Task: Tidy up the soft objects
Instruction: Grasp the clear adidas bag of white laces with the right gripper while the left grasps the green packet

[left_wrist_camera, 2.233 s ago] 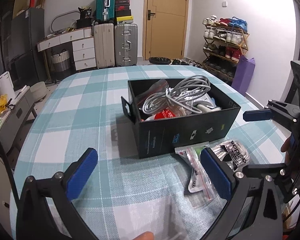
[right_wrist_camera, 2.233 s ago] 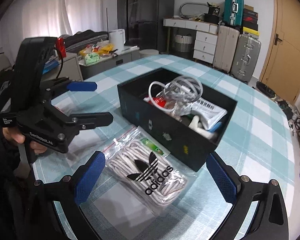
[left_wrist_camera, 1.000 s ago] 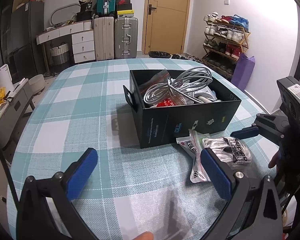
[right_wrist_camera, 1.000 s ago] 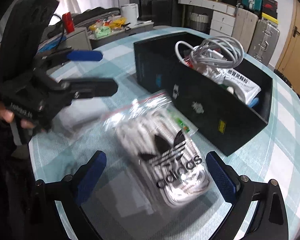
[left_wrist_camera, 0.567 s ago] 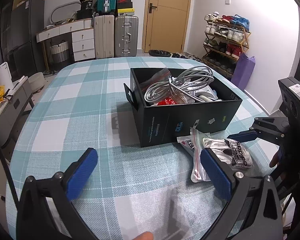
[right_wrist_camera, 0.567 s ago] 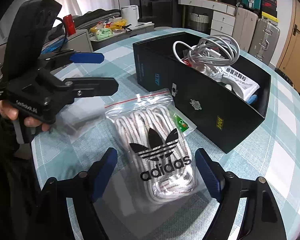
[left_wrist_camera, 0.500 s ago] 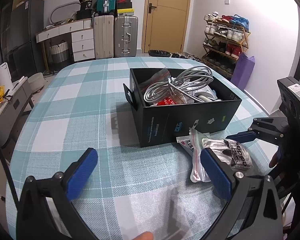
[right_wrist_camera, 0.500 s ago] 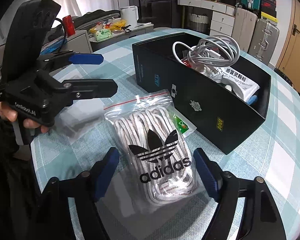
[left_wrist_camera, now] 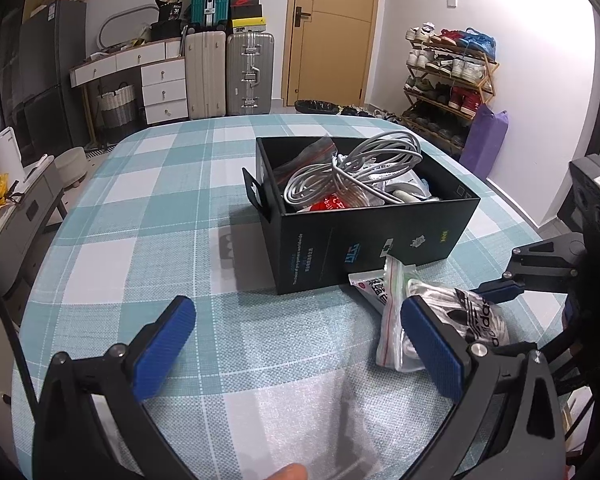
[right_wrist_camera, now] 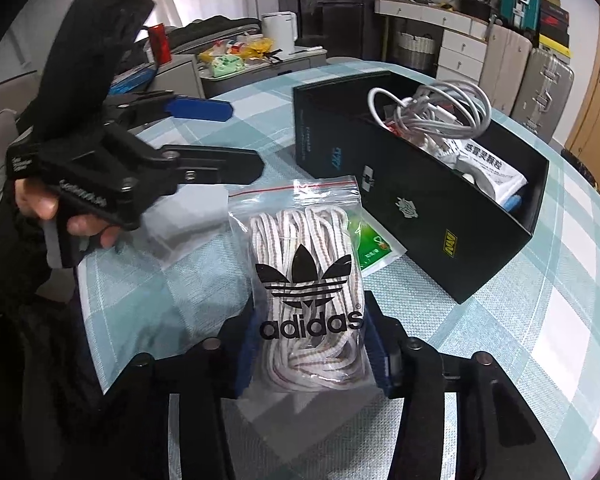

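A clear zip bag of white shoelaces (right_wrist_camera: 306, 264) with a black adidas logo lies on the checked tablecloth, just in front of the black box (right_wrist_camera: 420, 216). My right gripper (right_wrist_camera: 310, 344) is closing, and its blue pads press both sides of the bag's near end. In the left wrist view the same bag (left_wrist_camera: 468, 316) sits at the right beside the box (left_wrist_camera: 372, 248), which holds white cables (left_wrist_camera: 352, 168) and packets. My left gripper (left_wrist_camera: 300, 344) stands wide open over the cloth with nothing between its fingers.
A green sachet (right_wrist_camera: 370, 248) lies half under the bag against the box. A clear plastic sheet (left_wrist_camera: 300, 412) lies below the left gripper. The table's round edge (right_wrist_camera: 580, 320) is to the right. Suitcases (left_wrist_camera: 248, 72) and a shoe rack (left_wrist_camera: 448, 80) stand beyond.
The right gripper's jaws have come together from wide open onto the bag of laces, squeezing it narrower. The left gripper has stayed where it was, still open.
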Motion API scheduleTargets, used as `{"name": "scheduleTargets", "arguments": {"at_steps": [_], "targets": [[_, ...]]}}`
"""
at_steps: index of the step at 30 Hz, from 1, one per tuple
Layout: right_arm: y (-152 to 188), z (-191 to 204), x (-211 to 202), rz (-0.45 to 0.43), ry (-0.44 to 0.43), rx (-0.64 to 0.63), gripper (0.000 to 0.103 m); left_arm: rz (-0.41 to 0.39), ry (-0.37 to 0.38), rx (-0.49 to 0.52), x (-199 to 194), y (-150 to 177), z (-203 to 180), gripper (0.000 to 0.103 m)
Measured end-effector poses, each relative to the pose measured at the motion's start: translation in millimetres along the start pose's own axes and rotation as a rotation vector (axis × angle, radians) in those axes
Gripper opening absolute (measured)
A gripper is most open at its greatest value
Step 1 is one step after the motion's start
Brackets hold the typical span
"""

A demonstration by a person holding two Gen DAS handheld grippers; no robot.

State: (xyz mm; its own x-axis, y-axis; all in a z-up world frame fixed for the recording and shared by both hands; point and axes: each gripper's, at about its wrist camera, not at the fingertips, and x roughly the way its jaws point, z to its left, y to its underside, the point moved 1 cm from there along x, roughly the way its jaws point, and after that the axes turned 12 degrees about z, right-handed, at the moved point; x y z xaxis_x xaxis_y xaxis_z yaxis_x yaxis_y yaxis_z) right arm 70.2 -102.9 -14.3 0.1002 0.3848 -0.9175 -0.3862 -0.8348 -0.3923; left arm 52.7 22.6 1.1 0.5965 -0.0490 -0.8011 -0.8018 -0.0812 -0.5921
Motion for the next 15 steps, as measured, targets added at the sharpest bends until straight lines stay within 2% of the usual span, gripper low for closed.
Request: {"name": "scheduleTargets", "arguments": {"at_steps": [7, 10, 15], "targets": [[7, -4, -21, -0.046, 0.043, 0.000, 0.045, -0.009, 0.014, -0.001, -4, -1, -2, 0.103], [14, -13, -32, -0.078, 0.052, 0.019, 0.045, -0.020, -0.005, 0.014, -6, 0, -7, 0.103], [28, -29, -59, -0.133, 0.079, 0.064, 0.045, 0.015, -0.023, 0.042, 2, 0, -18, 0.103]]}}
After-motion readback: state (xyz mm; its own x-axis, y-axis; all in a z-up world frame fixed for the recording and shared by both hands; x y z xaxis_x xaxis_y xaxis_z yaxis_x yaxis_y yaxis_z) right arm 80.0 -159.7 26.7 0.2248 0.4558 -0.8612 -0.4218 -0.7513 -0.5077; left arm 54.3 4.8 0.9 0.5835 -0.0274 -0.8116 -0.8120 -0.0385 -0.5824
